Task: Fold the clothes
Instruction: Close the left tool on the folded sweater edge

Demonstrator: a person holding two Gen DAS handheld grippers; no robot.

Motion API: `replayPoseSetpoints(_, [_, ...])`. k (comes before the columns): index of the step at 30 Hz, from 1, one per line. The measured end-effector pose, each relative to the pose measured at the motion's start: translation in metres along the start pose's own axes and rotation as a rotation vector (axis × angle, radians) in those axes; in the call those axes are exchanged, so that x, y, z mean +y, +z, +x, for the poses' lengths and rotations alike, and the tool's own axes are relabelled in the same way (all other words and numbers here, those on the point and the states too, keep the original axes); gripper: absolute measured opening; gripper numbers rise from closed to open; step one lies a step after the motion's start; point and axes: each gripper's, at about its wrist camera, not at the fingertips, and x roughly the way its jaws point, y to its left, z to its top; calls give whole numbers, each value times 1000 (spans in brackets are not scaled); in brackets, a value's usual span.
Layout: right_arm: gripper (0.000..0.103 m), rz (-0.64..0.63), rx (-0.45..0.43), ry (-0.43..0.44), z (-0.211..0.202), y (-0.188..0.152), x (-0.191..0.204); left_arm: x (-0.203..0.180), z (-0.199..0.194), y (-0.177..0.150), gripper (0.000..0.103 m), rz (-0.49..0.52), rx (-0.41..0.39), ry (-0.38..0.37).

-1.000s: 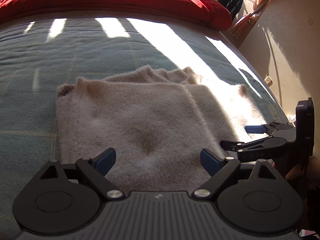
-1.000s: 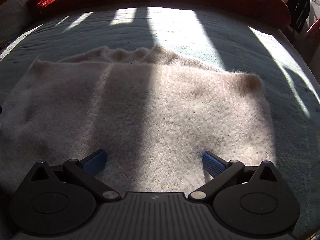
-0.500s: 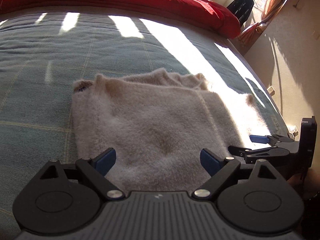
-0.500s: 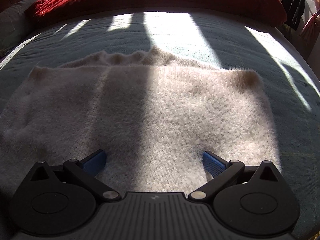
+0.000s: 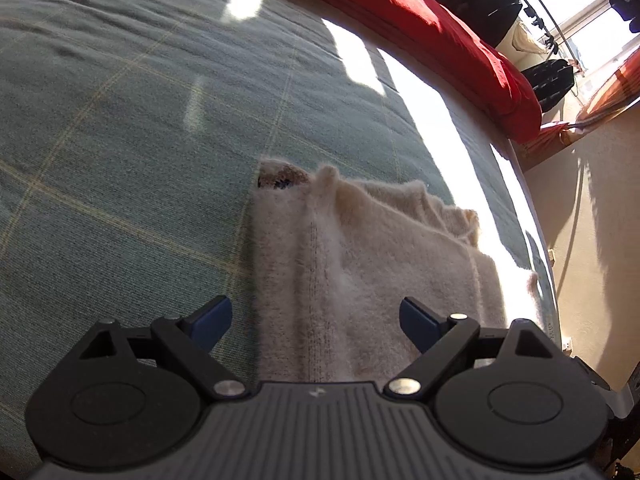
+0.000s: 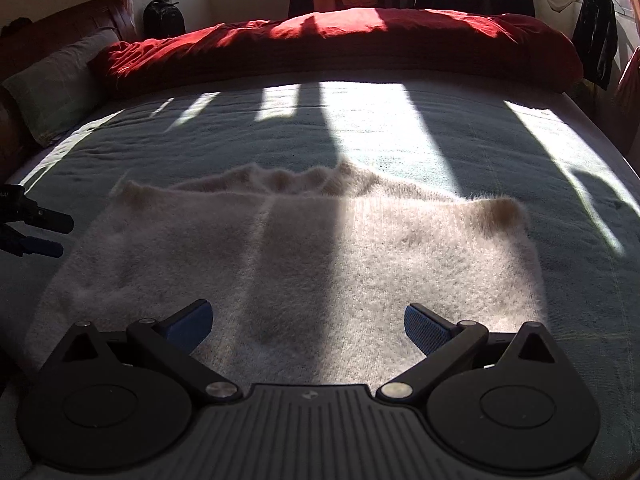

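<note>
Both wrist views low, close; share sweater (image 5: 360, 264) on bed (image 6: 400, 132)

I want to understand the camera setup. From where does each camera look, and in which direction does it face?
Left wrist: sits on the left gripper, open, above the left edge of the cream sweater, facing across the green bedspread.
Right wrist: sits on the right gripper, open, above the sweater's near edge, facing the red duvet; the left gripper's fingertips show at the picture's left edge.
Shared: sweater, bedspread, duvet.
</note>
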Motion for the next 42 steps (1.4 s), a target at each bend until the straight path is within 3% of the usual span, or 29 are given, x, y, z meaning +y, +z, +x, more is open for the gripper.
replayPoseSetpoints(2, [103,-14,-7,-1,-2,1,3,11,11,4,90,-40,26,-40])
replayPoseSetpoints(11, [103,-26,10,-17,6,7,8,19,50,19,87,-41,98,-184])
replayPoseSetpoints(18, [103,-31,9,-27,13,17,12,12,80,47,87,-22,118,-197])
replayPoseSetpoints(26, [103,-43,4,-11,11,18,15,27,59,6,86,-74,137,-302])
replayPoseSetpoints(36, [103,-40,0,-6,9,19,17,33,74,14,83,-98,173,-356])
replayPoseSetpoints(42, [103,-43,-23,-5,4,22,18,23,81,25,82,-66,160,-336])
